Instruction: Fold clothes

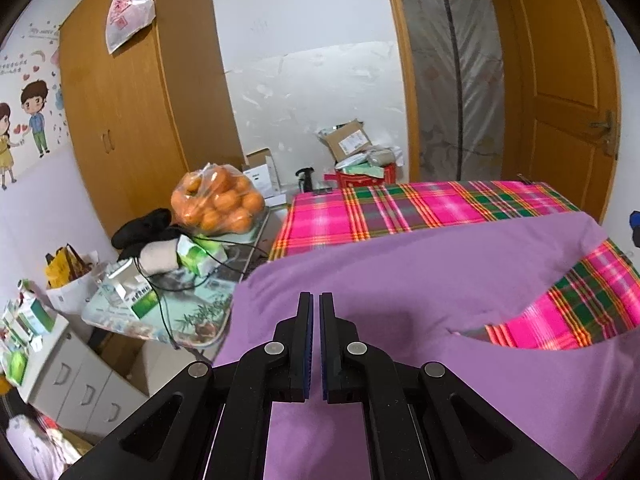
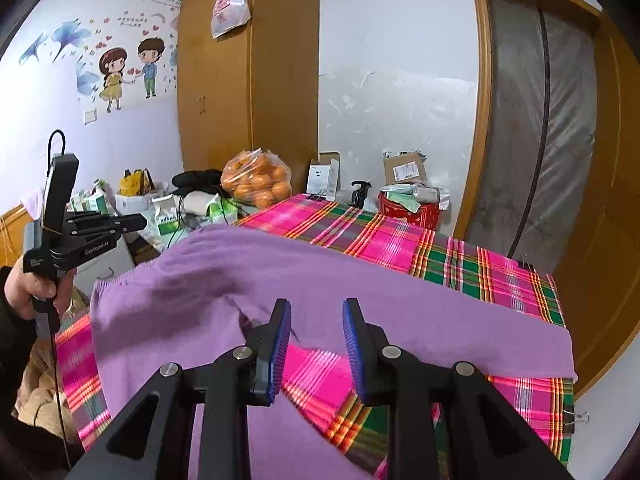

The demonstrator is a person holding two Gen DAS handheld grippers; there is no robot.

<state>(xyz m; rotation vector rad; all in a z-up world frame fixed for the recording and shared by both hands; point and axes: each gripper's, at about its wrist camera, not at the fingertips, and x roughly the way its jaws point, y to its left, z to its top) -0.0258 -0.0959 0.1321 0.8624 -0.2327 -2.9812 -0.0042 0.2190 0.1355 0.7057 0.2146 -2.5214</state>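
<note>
Now: purple garment [image 2: 360, 280] spread across plaid bench [image 2: 460, 256], partly folded. Left claw [image 1: 315, 300] pinched closed, nothing between its pads. Right claw [image 2: 316, 312] parted, empty, above garment's lower edge.

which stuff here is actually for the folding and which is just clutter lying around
For the job:
- purple garment, spread on the plaid cloth
- left gripper, shut
- right gripper, jaws apart, nothing between them

Just lying about:
- bag of oranges
- green and white cartons
- cardboard box
- red tin
- white plastic bag on the wardrobe
</note>
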